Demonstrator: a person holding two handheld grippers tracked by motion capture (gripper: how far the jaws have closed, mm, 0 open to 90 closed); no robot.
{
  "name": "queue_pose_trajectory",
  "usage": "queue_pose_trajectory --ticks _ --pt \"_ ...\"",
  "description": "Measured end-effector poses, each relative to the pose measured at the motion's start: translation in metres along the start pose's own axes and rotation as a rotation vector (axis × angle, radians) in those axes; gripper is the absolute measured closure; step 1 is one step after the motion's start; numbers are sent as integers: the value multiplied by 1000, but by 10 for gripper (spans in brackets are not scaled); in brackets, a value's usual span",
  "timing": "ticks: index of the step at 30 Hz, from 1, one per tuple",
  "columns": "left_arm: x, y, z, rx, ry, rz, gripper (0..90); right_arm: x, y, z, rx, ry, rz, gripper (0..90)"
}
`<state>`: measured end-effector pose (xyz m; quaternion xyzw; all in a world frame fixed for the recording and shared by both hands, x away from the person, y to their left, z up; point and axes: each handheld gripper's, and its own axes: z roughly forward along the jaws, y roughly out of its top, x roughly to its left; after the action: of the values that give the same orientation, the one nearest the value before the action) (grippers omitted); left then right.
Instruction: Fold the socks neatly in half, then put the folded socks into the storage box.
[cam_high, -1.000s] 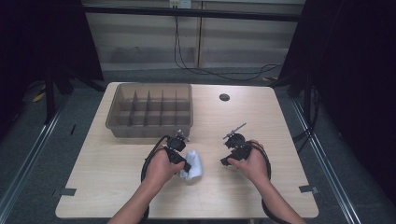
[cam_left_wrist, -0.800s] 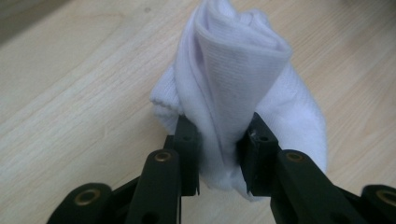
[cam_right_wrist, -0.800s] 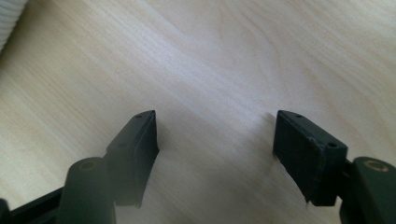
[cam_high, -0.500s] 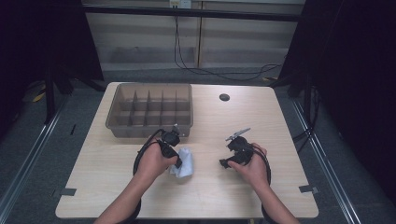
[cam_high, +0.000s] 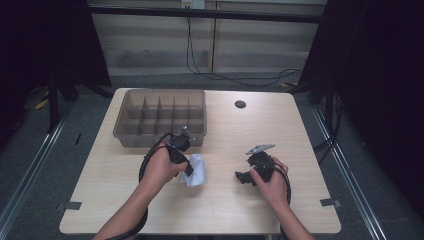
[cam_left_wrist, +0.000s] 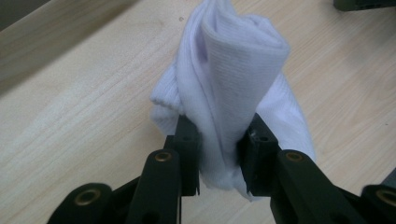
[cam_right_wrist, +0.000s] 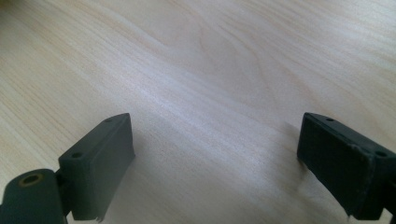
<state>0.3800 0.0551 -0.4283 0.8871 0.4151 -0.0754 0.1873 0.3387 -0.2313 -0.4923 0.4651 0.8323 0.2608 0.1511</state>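
A white rolled sock (cam_high: 195, 170) (cam_left_wrist: 233, 98) lies on the wooden table, just in front of the grey divided bin (cam_high: 131, 131). My left gripper (cam_high: 187, 168) (cam_left_wrist: 219, 154) is shut on the sock, its two black jaws pinching the lower folds while the roll stands up between them. My right gripper (cam_high: 244, 177) (cam_right_wrist: 215, 163) sits low over bare wood to the right of the sock, jaws wide apart with nothing between them. A grey three-cornered plate (cam_high: 260, 148) rides on top of it.
The grey bin has several compartments and stands at the back left of the table. A small dark round disc (cam_high: 240, 104) lies at the back centre. Cables loop from both grippers. Bare wood stretches along the front and right of the table (cam_high: 310, 200).
The left gripper has carried the sock slightly left and toward the bin. The right gripper has dropped a little toward the table and toward the person.
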Motion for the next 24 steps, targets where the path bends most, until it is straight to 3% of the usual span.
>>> queue_pose_trajectory --ticks 6,13,24 --pt "1 1 -9 0 8 3 710 0 -4 0 -35 0 2 98" --pt "5 5 -14 9 -14 -2 710 2 -10 1 -87 -17 18 98" --pt "8 13 -29 13 -6 3 709 4 -15 1 -130 -31 41 98"
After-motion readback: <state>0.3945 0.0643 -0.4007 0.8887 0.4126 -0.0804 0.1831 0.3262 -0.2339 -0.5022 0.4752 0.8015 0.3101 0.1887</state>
